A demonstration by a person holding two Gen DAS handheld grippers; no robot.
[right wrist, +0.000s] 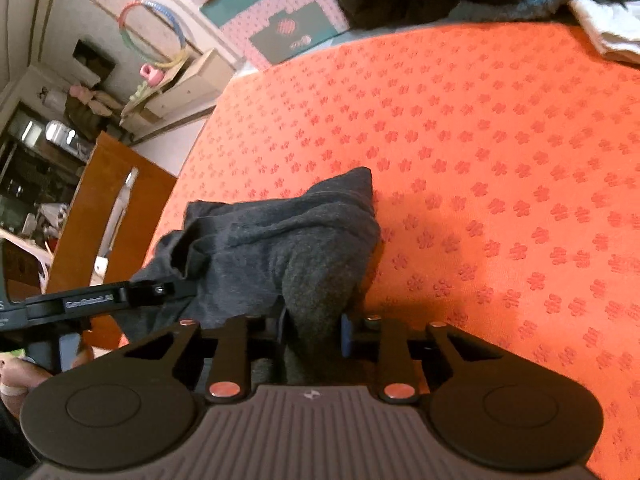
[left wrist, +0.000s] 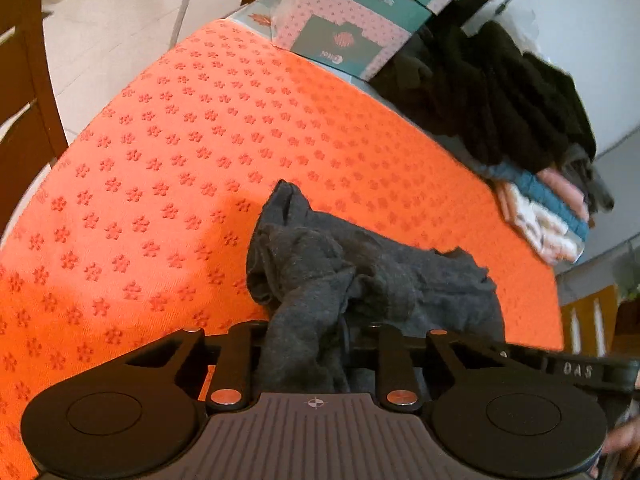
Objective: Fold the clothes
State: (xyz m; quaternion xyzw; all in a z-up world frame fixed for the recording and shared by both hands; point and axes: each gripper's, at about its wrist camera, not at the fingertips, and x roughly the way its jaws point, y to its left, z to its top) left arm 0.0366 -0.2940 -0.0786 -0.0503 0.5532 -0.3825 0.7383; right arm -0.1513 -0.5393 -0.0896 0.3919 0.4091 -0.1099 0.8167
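My left gripper (left wrist: pixel 310 344) is clenched on a bunch of the dark grey garment (left wrist: pixel 360 276), the cloth pinched between its fingers and spilling forward from them onto the orange mat (left wrist: pixel 180 140). My right gripper (right wrist: pixel 312 332) grasps another fold of the same garment (right wrist: pixel 288 236), which mounds up just ahead of its fingers. Each gripper shows at the edge of the other's view, close beside it. Far ahead of my left gripper lie patterned boxes (left wrist: pixel 344 28) and a stack of folded clothes (left wrist: pixel 544 204).
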